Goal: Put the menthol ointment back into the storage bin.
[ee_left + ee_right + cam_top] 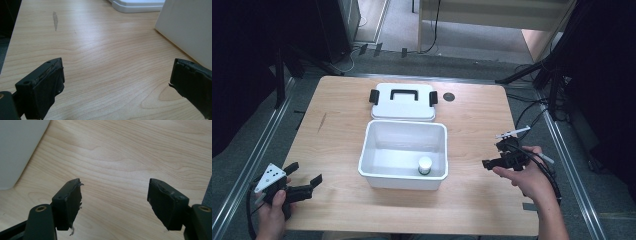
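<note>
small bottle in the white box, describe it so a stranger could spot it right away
Find the open white box in the middle of the wooden table. Look inside, at its near right corner: the small bottle stands upright there. It has a white cap and a dark green body, and it is alone in the box.

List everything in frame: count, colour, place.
box: 1, white, open, table centre
lid: 1, white with black handle and clips, flat behind the box
bottle: 1, white cap, upright in the box's near right corner
table: 1, light wood, dark round spot near far edge
left gripper: 1, black, open, empty, near left corner of the table
right gripper: 1, black, open, empty, right of the box
hands: 2, one on each gripper
</note>
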A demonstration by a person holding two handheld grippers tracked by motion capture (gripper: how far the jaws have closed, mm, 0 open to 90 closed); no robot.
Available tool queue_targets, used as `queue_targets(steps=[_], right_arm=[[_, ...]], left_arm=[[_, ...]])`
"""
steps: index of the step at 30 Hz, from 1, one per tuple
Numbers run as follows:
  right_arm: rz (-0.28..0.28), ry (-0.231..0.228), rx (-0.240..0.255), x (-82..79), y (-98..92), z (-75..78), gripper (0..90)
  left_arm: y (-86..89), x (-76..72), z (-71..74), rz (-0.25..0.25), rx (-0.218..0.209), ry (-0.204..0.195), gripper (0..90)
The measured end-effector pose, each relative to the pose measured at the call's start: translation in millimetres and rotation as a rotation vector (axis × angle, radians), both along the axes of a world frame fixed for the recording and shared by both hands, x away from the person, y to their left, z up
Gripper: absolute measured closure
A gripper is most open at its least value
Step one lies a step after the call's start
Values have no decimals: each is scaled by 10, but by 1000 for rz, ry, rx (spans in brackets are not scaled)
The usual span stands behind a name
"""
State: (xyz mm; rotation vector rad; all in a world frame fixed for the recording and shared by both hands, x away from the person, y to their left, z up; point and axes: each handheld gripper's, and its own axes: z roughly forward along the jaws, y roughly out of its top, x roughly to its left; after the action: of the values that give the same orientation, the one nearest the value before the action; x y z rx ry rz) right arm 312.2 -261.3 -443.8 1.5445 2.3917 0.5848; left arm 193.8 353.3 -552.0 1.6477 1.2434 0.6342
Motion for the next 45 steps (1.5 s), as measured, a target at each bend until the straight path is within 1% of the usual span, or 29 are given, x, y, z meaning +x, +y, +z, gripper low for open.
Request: queue_targets(steps=[1,2,3,4,5,6,10,15,16,17,18,20,21,22,25,28,32,34,35,36,40,41,42,43,44,45], right_arm=[[-8,-11,10,-9,-19,-25,283],[-15,-34,26,-26,-53,-66,283],[-15,-34,26,-26,-53,-66,283],[-30,-69,52,-50,-101,-136,283],[-30,-69,52,-50,-101,-136,283],[-36,-105,61,-82,-143,-199,284],[-43,-174,95,-152,-217,-300,288],[-64,-249,135,-244,-301,-413,296],[-65,-259,140,-256,-318,-432,300],[-65,-259,140,-256,-318,-432,300],[-80,-284,155,-294,-363,-490,301],[-92,-295,170,-326,-404,-541,301],[-92,-295,170,-326,-404,-541,301],[-97,-317,175,-361,-442,-589,301],[-110,-342,185,-407,-506,-648,301],[-126,-360,210,-457,-569,-700,301],[-131,-389,213,-521,-637,-759,301],[-130,-409,228,-559,-669,-786,299],[-130,-409,228,-559,-669,-786,299],[-123,-438,229,-602,-697,-813,299],[-131,-485,238,-690,-756,-869,301],[-131,-485,238,-690,-756,-869,301],[-135,-492,262,-725,-788,-900,301],[-135,-492,262,-725,-788,-900,301],[-133,-491,277,-755,-817,-939,301],[-133,-493,282,-770,-829,-959,301]], left_arm=[[1,0,0,0,1,0,1],[2,0,0,0,0,0,1],[2,0,0,0,0,0,1],[1,0,0,0,1,0,1],[1,0,0,0,1,0,1],[-2,0,0,0,0,0,1],[-3,0,1,0,1,1,1],[-5,0,1,-1,3,1,1],[-5,0,1,-1,4,1,1],[-5,0,1,-1,4,1,1],[-6,-1,1,-2,5,1,1],[-4,-1,2,-1,7,1,1],[-4,-1,2,-1,7,1,1],[-5,-1,1,-2,5,2,1],[-6,0,1,-1,5,2,1],[-8,-1,1,0,4,1,1],[-8,-1,2,1,5,2,1],[-11,-1,2,2,6,1,1],[-11,-1,2,2,6,1,1],[-11,-1,1,2,6,1,1],[-12,0,1,3,6,1,1],[-12,0,1,3,6,1,1],[-15,1,0,4,8,0,1],[-15,1,0,4,8,0,1],[-14,-1,1,0,12,4,1],[-15,-2,2,-3,11,6,1]])
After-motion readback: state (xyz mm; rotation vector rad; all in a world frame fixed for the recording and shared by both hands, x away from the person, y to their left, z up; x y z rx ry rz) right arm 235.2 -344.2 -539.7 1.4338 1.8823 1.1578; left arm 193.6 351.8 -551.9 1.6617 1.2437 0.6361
